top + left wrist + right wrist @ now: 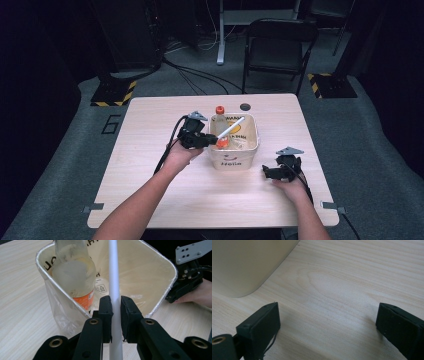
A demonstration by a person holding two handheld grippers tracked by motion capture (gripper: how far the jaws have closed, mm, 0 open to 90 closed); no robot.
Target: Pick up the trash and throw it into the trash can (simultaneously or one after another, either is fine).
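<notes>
The left gripper (116, 315) clamps a white tube (113, 277) over the bin (252, 131) (bottle (73, 272) inside); at four o'clock, the right gripper (327, 327) rests open.

Black tools (212, 140), grey plates, brass screws

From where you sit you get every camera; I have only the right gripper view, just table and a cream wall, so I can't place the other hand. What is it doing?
Observer: The left gripper is shut on a white tube over the bin.
Operator: Anything in that bin?
Observer: A clear bottle with an orange label leans inside.
Operator: And my jaws?
Observer: The right gripper is open, low over bare table beside the bin.
</notes>
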